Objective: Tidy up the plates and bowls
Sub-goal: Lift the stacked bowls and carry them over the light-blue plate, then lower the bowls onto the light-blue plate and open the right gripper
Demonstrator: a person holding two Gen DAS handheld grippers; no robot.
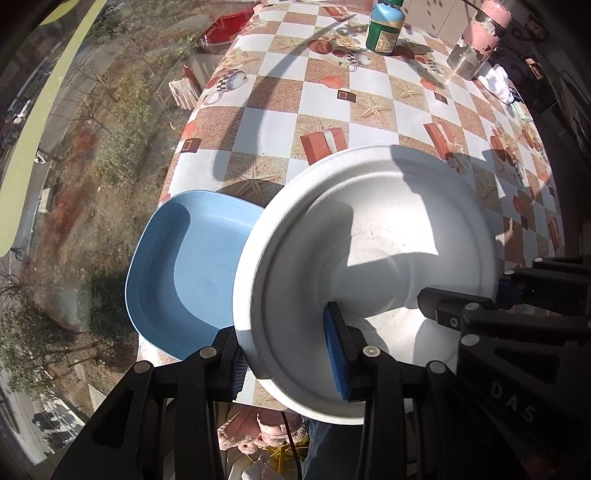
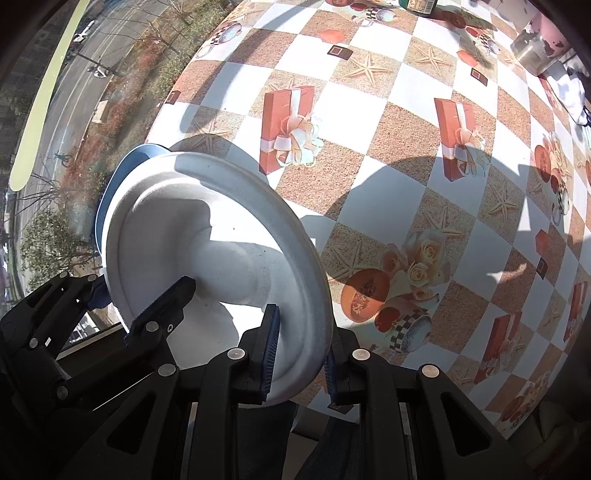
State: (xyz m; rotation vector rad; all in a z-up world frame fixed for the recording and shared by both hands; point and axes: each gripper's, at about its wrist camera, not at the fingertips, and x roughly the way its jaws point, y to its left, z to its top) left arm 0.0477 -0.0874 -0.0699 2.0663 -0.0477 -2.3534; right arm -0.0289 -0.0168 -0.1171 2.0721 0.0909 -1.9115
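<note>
A round white plate [image 1: 369,229] hangs above the checkered table, held by both grippers at opposite parts of its rim. My left gripper [image 1: 288,363] is shut on the near-left rim, one blue pad under it and one on top. In the left wrist view the right gripper [image 1: 476,299] clamps the right rim. In the right wrist view my right gripper [image 2: 300,363] is shut on the white plate [image 2: 221,229], and the left gripper [image 2: 136,295] grips its far side. A square blue plate [image 1: 184,266] lies at the table's left edge, partly under the white one; only its rim [image 2: 110,173] shows there.
A green bottle [image 1: 384,29] and a pink-and-metal tumbler [image 1: 476,40] stand at the far end of the table [image 1: 280,122], with a white cloth [image 1: 498,83] beside them. A window runs along the table's left edge. Pink slippers [image 1: 266,432] show below the near edge.
</note>
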